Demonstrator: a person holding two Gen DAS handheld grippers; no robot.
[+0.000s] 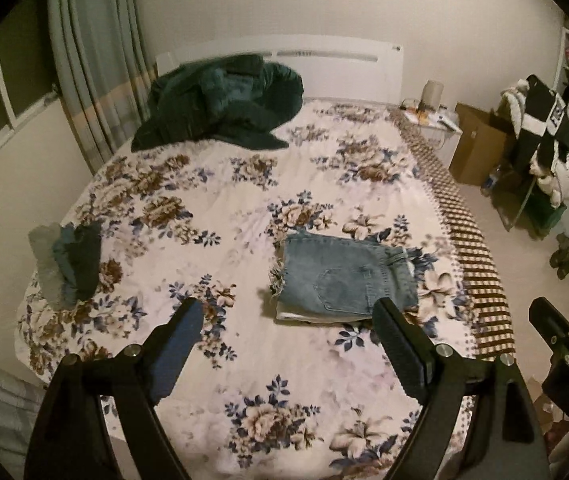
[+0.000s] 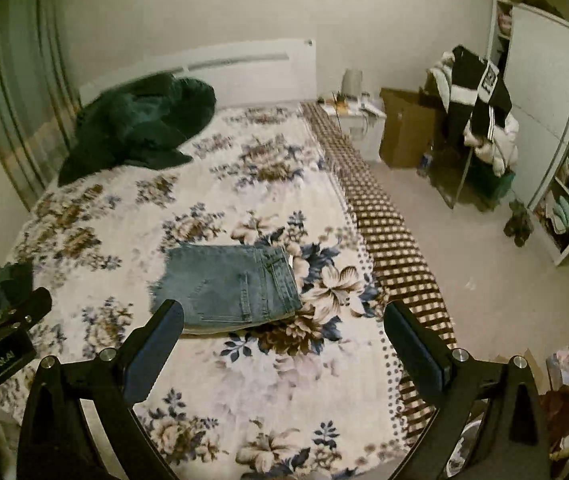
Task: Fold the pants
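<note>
Denim, pale blue: the jeans [image 1: 344,276] lie folded into a compact rectangle on the floral bed [image 1: 244,200], towards its right edge, back pocket up and frayed hems at the left. The left gripper [image 1: 288,320] hangs above the bed just short of the jeans, jaws spread wide and empty. The right gripper [image 2: 284,322] does likewise (its left finger overlaps the fold's near corner in its own view; contact cannot be told), jaws wide apart, holding nothing. A dark green heap [image 1: 224,104] sits by the headboard [image 1: 324,68], and a small stack [image 1: 68,264] of folded clothes rests at the bed's left edge, well apart from the jeans.
</note>
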